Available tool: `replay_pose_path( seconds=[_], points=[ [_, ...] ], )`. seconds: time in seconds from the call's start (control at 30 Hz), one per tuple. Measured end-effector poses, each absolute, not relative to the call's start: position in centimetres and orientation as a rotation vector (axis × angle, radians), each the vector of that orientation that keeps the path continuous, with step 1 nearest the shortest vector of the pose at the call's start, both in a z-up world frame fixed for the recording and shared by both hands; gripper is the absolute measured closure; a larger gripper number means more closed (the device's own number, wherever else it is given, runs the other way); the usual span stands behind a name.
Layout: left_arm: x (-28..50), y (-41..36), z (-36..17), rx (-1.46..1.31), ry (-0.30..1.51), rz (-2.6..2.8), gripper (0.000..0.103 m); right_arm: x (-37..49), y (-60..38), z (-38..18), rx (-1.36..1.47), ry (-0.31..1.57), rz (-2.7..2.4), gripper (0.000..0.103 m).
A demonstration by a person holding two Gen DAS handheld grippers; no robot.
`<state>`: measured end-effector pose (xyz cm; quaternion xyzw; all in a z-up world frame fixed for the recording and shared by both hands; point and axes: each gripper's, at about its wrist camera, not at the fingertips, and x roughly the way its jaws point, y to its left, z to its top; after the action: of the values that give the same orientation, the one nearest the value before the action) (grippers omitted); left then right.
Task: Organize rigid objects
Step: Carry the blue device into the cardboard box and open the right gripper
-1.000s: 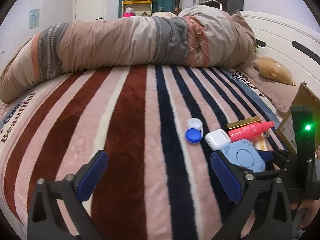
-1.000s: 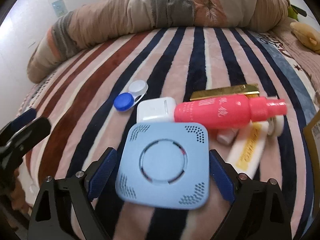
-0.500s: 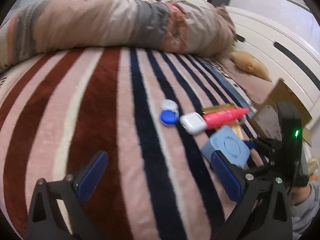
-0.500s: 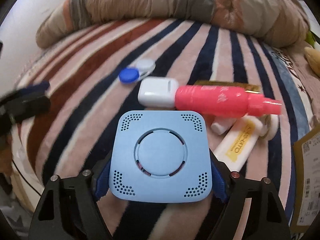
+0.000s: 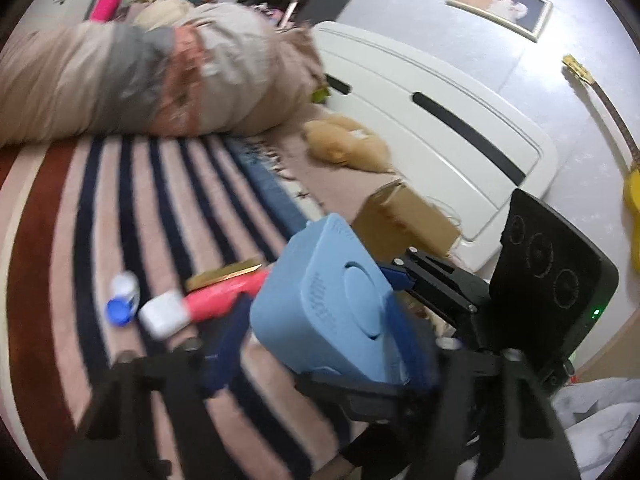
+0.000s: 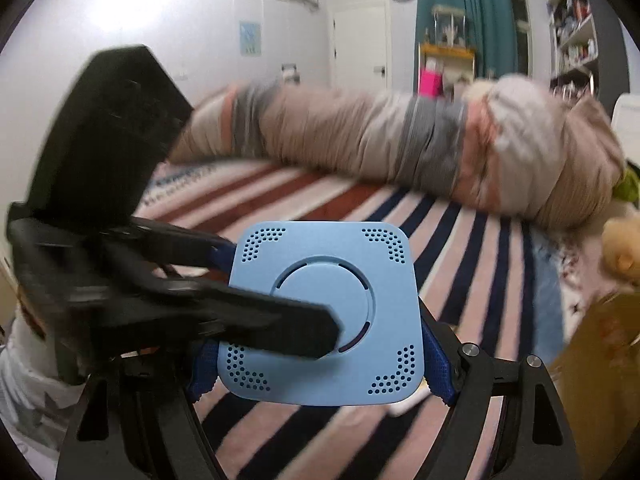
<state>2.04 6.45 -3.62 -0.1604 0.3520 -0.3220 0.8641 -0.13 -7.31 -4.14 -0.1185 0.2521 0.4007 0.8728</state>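
My right gripper (image 6: pixel 320 364) is shut on a light blue square device (image 6: pixel 320 312) and holds it in the air above the striped bed. My left gripper (image 5: pixel 324 344) has come around the same blue device (image 5: pixel 332 312), its fingers on either side; whether they press on it I cannot tell. In the right wrist view the left gripper's black finger (image 6: pixel 256 324) lies across the device's face. On the blanket lie a pink bottle (image 5: pixel 224 296), a white case (image 5: pixel 164 314), a gold bar (image 5: pixel 224 274) and a blue-and-white lens case (image 5: pixel 120 304).
A rolled quilt (image 5: pixel 140 76) lies across the far side of the bed. A cardboard box (image 5: pixel 404 216) and a plush toy (image 5: pixel 344 148) sit by the white headboard (image 5: pixel 440 120). A yellow ukulele (image 5: pixel 632 200) leans on the wall.
My right gripper closed on the blue device and lifted it off the blanket. My left gripper swung right and moved in around the device.
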Motion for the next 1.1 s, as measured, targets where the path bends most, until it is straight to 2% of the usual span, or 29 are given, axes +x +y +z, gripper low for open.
replay_pose_path(
  seconds=[0.03, 0.1, 0.17, 0.33, 0.43, 0.67, 0.83, 0.9, 0.97, 1.03, 1.1],
  points=[
    [2.2, 5.4, -2.7, -0.328, 0.729, -0.701, 0.054, -0.1, -8.2, -3.6, -0.245, 0.510, 0.831, 0.024],
    [2.5, 2.8, -0.6, -0.276, 0.714, -0.721, 0.058, 0.3, -10.4, -2.2, -0.226, 0.488, 0.816, 0.024],
    [3.1, -0.9, 1.5, -0.203, 0.708, -0.746, 0.067, 0.8, -13.1, -1.0, -0.189, 0.484, 0.786, 0.024],
    [5.0, -9.6, 4.4, -0.077, 0.708, -0.805, 0.068, 2.3, -21.6, 1.1, -0.081, 0.482, 0.684, 0.024],
    [6.9, -14.4, 4.4, -0.042, 0.740, -0.855, 0.068, 3.7, -26.5, 1.0, -0.020, 0.526, 0.623, 0.024],
    [12.3, -20.7, -1.1, -0.023, 0.936, -0.902, 0.068, 9.0, -31.7, -3.5, -0.015, 0.749, 0.546, 0.024],
    [12.7, -21.4, -2.9, -0.010, 0.955, -0.873, 0.066, 10.0, -31.6, -5.5, -0.044, 0.793, 0.538, 0.024],
    [12.7, -21.4, -2.9, 0.019, 0.951, -0.848, 0.061, 10.5, -31.3, -5.8, -0.060, 0.797, 0.529, 0.024],
    [12.7, -20.9, -2.5, 0.002, 0.930, -0.863, 0.044, 9.6, -31.7, -5.7, -0.074, 0.801, 0.527, 0.020],
    [12.4, -19.9, -2.0, -0.015, 0.903, -0.862, 0.035, 9.6, -31.5, -5.7, -0.089, 0.802, 0.521, 0.014],
    [12.1, -18.7, -1.4, -0.025, 0.882, -0.833, 0.033, 9.2, -31.3, -5.6, -0.095, 0.796, 0.517, 0.014]
  ],
)
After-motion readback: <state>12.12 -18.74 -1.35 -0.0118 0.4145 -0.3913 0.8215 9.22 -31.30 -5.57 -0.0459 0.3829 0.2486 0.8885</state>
